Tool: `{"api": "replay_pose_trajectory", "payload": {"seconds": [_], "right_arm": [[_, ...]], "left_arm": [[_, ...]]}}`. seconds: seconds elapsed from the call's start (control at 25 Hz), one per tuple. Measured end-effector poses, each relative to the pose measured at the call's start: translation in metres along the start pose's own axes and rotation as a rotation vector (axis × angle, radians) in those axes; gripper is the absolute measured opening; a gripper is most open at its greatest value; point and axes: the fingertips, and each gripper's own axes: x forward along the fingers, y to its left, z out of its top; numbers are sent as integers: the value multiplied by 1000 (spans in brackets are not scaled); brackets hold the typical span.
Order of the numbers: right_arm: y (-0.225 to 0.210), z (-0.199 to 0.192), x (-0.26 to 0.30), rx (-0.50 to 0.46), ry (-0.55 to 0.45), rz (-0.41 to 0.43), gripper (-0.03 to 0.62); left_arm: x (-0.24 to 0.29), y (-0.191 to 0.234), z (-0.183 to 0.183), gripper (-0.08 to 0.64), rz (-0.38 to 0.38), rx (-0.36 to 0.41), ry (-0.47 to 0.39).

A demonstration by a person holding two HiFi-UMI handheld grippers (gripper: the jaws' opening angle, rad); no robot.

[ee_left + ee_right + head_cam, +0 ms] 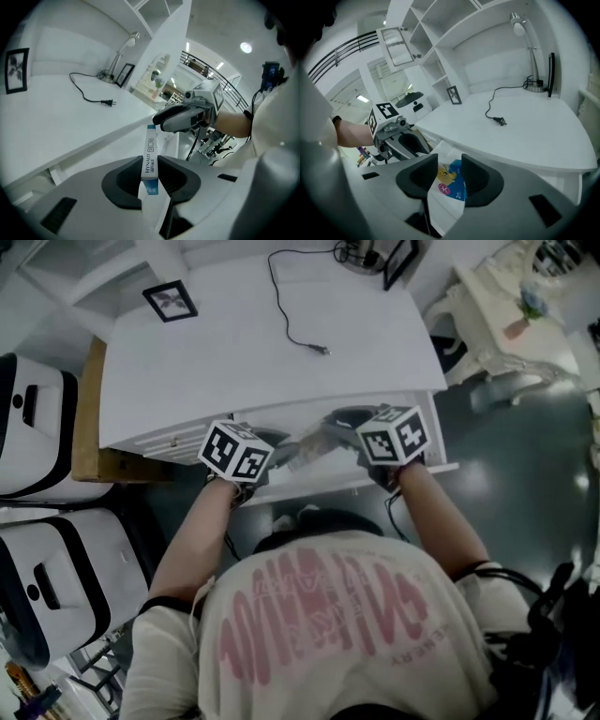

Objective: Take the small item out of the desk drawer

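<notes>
Two handheld grippers meet on one small, flat white-and-blue cardboard box (302, 454); it hangs in the air just in front of the front edge of the white desk (253, 362), above the pulled-out white drawer (337, 487), and touches neither. The left gripper (150, 169) has its dark pads pressed on the box's two broad faces, so the box stands edge-on between them with its printed narrow side up; the right gripper (449, 177) is clamped on the same box from the other end, and a blue printed face with a pink round mark shows between its jaws; each gripper view shows the other gripper just beyond the box. Both grippers point forward and downward, their marker cubes uppermost.

On the desk top, well apart from the box, lie a small black-framed picture (170, 300) near the back left and a thin black power cable (286, 315) whose plug rests near the middle; a silver desk lamp (524, 37) stands at the back beside a second dark frame (400, 261); two white cases with black trim (37, 427) sit to the left of the desk.
</notes>
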Motion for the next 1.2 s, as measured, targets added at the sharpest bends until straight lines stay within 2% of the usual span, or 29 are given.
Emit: {"api": "replay_pose_trajectory", "payload": {"seconds": [0.2, 0.4, 0.52, 0.64, 0.84, 0.96, 1.2], "right_arm": [[3, 37, -28, 85, -195, -59, 140], [1, 73, -56, 178, -354, -95, 90], [7, 90, -72, 184, -435, -113, 66], [16, 105, -85, 181, -507, -138, 53], [39, 118, -97, 174, -595, -139, 46], [50, 117, -98, 165, -615, -140, 46], [59, 113, -97, 161, -628, -128, 38]], "left_arm": [[-36, -13, 25, 117, 11, -19, -156], [-89, -16, 62, 117, 34, -110, -412], [-122, -21, 83, 117, 47, -157, -581], [-152, -27, 95, 117, 86, -167, -699], [-193, -37, 102, 117, 211, -144, -843], [-211, -38, 97, 117, 291, -161, -927], [-222, -35, 86, 117, 402, -203, -983]]}}
